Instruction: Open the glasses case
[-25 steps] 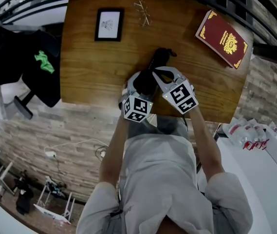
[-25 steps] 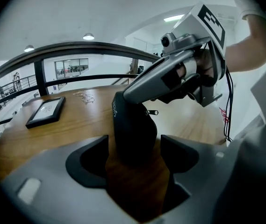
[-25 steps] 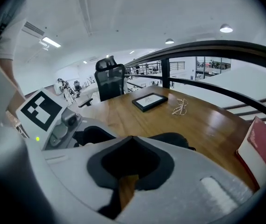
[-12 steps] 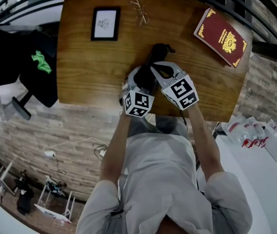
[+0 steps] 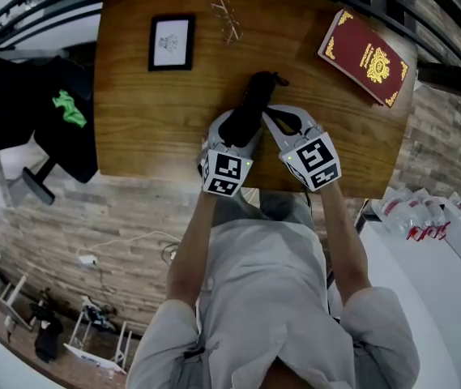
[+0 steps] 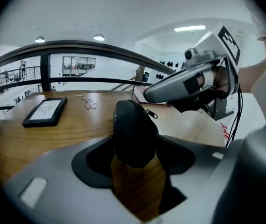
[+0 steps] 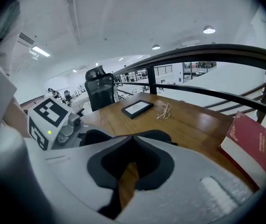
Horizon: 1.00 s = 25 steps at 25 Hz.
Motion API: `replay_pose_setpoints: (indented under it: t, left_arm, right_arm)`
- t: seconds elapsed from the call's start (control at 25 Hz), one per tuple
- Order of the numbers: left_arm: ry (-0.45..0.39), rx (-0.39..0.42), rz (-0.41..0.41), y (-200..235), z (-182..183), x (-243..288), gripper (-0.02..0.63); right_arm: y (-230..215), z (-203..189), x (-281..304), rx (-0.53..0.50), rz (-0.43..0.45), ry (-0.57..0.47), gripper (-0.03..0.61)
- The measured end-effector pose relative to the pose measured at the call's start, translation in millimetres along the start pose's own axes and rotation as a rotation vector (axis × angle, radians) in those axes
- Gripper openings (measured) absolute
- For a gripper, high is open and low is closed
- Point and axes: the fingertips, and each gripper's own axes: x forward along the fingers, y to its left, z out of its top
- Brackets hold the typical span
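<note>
The black zipped glasses case (image 5: 248, 108) lies on the wooden table (image 5: 149, 128), pointing away from me. My left gripper (image 5: 234, 134) holds its near end. In the left gripper view the case (image 6: 133, 134) fills the gap between the pads, and its near end is lifted off the wood. These jaws have just been closing onto it. My right gripper (image 5: 269, 112) is beside the case on its right, fingers together and nothing between them. The left gripper view shows the right gripper (image 6: 147, 96) just above the free zipper pull (image 6: 152, 115). In the right gripper view the case (image 7: 163, 135) shows behind the right gripper (image 7: 132, 141).
A black picture frame (image 5: 171, 43) lies at the table's back left. Wire-rimmed glasses (image 5: 228, 19) lie at the back middle and a red book (image 5: 366, 57) at the back right. A black office chair (image 5: 60, 112) stands off the table's left side. A railing runs behind the table.
The left jaws have narrowed around the case's near end, which has lifted a little. The right gripper has shifted slightly right and toward me along the case's side.
</note>
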Motion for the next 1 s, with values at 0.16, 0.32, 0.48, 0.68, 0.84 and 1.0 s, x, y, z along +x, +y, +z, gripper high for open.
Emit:
replay_pose_setpoints:
  t: [0.16,0.32,0.48,0.68,0.84,1.0]
  left_arm:
    - [-0.018,-0.025,-0.023,0.2,4.4,-2.7,0.303]
    - [-0.025,-0.04,-0.033,0.9,5.9,-5.7,0.302]
    - [-0.028,-0.041,-0.039,0.1,6.4,-8.3,0.302]
    - [-0.021,-0.053,-0.033,0.6,4.5,-11.8,0.302]
    - [-0.016,-0.048,-0.027,3.1,5.3,-13.3,0.301]
    - [-0.013,-0.041,-0.036,1.9,3.7,-14.7,0.301]
  right_arm:
    - [9.8,-0.9,-6.5,-0.043,0.009,0.007,0.014]
    - [25.1,-6.5,-5.2,-0.098,0.041,0.033,0.067]
    - [32.4,-9.9,-0.8,-0.125,0.05,0.046,0.095]
    - [35.6,-12.6,4.4,-0.13,0.06,0.053,0.095]
    - [44.7,-11.5,6.3,-0.137,0.085,0.04,0.017]
    - [43.3,-13.0,7.1,-0.124,0.061,0.046,0.005]
